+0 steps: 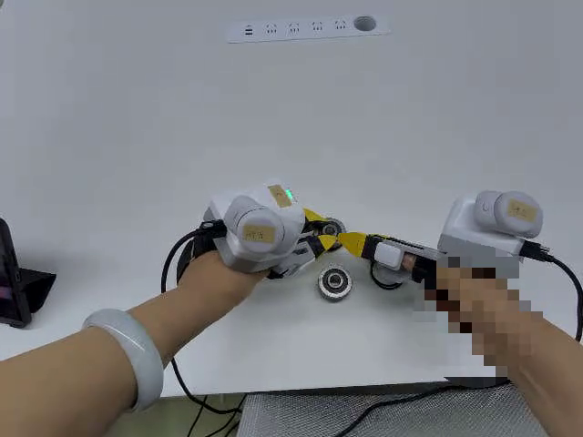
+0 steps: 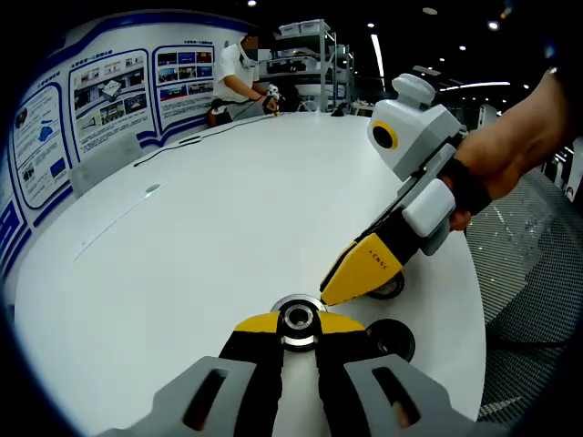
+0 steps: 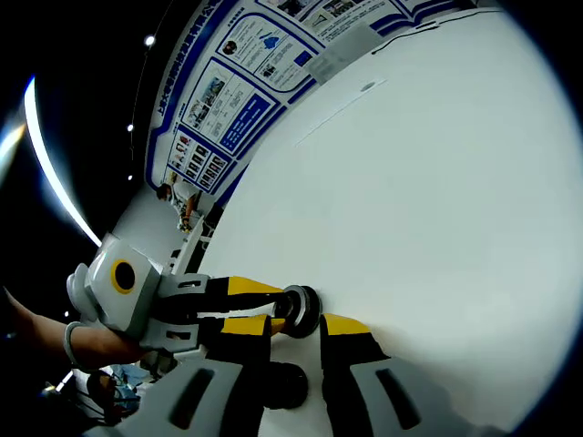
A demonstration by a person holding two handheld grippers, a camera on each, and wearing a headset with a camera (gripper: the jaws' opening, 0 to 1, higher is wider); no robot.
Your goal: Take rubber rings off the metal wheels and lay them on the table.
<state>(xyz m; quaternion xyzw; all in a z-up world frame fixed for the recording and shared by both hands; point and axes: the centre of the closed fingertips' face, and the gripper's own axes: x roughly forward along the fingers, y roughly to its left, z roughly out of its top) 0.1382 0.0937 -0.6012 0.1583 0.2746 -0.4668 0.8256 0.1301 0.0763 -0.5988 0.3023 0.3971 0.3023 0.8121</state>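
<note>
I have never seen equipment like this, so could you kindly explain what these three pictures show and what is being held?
A person holds two hand-held grippers, tongs with yellow-tipped jaws. One picture comes from a headset camera looking down at the white table; the two round ones come from cameras riding on each gripper. The left gripper is clamped on a small metal wheel. The right gripper, jaws apart, points at that wheel. A second wheel and what looks like a black rubber ring lie on the table. A power strip sits at the far edge.
</note>
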